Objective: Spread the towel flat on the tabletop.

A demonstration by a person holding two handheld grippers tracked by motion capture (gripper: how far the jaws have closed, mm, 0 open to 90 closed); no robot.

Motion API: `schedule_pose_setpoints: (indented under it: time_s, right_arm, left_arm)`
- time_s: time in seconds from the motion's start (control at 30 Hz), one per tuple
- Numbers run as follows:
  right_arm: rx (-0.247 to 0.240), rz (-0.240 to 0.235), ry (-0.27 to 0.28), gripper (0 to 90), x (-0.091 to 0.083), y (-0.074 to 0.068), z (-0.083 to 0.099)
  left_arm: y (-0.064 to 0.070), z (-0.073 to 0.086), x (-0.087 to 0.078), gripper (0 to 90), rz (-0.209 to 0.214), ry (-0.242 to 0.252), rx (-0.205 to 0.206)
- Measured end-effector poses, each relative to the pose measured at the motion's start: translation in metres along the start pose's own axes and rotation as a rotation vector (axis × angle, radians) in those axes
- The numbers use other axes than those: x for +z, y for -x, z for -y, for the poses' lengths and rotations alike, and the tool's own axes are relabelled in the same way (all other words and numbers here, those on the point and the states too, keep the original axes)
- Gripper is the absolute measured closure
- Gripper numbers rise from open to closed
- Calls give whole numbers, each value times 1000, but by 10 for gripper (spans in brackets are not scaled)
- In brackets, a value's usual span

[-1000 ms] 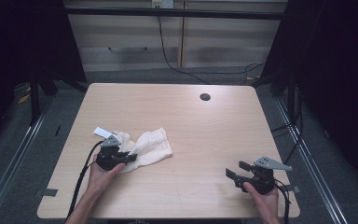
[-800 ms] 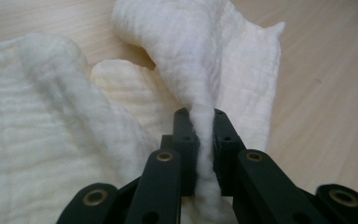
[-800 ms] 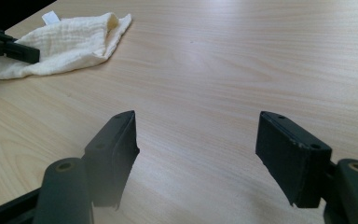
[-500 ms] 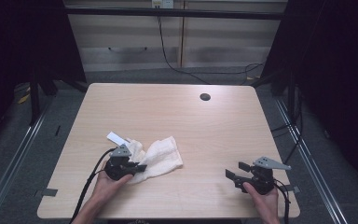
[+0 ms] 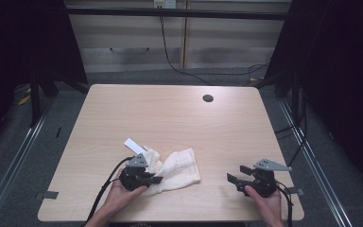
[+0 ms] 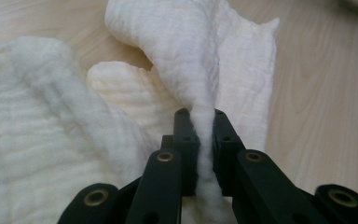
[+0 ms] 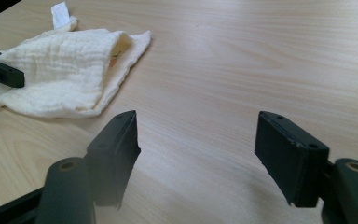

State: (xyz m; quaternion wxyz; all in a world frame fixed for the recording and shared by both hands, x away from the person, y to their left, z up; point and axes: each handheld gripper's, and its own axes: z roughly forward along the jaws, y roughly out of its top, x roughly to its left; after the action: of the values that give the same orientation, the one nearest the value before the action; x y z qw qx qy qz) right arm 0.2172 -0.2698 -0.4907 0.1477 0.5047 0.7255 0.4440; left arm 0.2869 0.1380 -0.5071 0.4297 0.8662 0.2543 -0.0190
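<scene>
The left hand-held gripper pinches a fold of the white cloth, which lies crumpled (not yet folded flat) at the bench's near left; the right hand-held gripper waits open, well apart.

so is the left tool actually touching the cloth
Touching. The left gripper view shows the left tool shut on a fold of the white cloth, with the fabric pinched between its two black jaws and no gap on either side.

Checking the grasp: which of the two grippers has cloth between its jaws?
The left gripper, shut on a fold of the white cloth; the right gripper is open.
</scene>
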Motion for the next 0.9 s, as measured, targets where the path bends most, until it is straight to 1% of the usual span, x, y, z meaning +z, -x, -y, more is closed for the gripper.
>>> schedule_pose_setpoints:
  time_s: [0.03,0.07,0.1,0.13,0.17,0.2,0.23,0.27,0.3,0.33,0.4,0.43,0.47,0.5,0.53,0.57,0.6,0.63,0.67,0.7,0.73,0.77,0.83,0.87,0.9]
  right_arm:
    - [0,-10,-1,325,1,0,0]
    - [5,-24,0,332,2,0,-1]
    - [5,-24,0,332,2,0,-1]
    - [5,-49,5,344,2,0,-2]
    - [0,-65,7,344,3,-1,-3]
    - [-17,-86,-2,382,5,-5,-9]
    - [-17,-86,-2,382,5,-5,-9]
    - [-29,-95,-4,405,6,-6,-11]
    - [-36,-113,-5,459,7,-8,-14]
    - [-49,-156,-10,501,12,-9,-20]
    - [-52,-156,-13,498,14,-9,-23]
    - [-67,-158,-17,518,23,-10,-31]
    - [-72,-166,-31,546,29,-10,-36]
    - [-82,-181,-40,551,34,-10,-40]
    - [-87,-181,-48,555,40,-12,-45]
    - [-87,-181,-48,555,40,-12,-45]
    - [-110,-194,-66,578,54,-15,-53]
    - [-114,-203,-70,585,59,-16,-56]
    - [-114,-203,-70,585,59,-16,-56]
    - [-130,-216,-89,615,72,-20,-62]
    - [-131,-219,-94,629,76,-22,-64]
    - [-131,-219,-94,629,76,-22,-64]
    - [-140,-227,-113,653,86,-25,-69]
    - [-144,-235,-132,665,98,-27,-72]
    - [-144,-235,-132,665,98,-27,-72]
  left_arm:
    - [3,-1,2,837,6,-3,7]
    - [8,-2,5,837,24,-10,16]
    - [8,-2,5,837,24,-10,16]
    - [11,-3,7,837,32,-12,21]
    - [13,-3,8,836,30,-13,27]
    - [16,-4,10,836,40,-16,32]
    - [16,-4,10,836,40,-16,32]
    - [16,-4,11,836,44,-16,34]
    - [17,-5,11,837,43,-18,35]
    - [17,-5,11,836,44,-17,33]
    - [16,-5,11,836,48,-19,34]
    - [15,-4,11,837,53,-15,25]
    - [15,-4,11,837,53,-15,25]
    - [15,-5,11,837,56,-15,26]
    - [15,-5,11,837,56,-14,27]
    - [15,-5,11,837,56,-14,27]
    - [15,-5,12,837,57,-15,28]
    - [14,-5,11,837,56,-16,29]
    - [14,-5,11,837,56,-16,29]
    - [14,-5,11,837,60,-12,25]
    - [13,-4,11,837,62,-13,26]
    - [13,-4,11,836,62,-13,26]
    - [13,-5,11,837,63,-14,27]
    - [13,-4,11,837,62,-13,29]
    - [13,-4,11,836,62,-13,29]
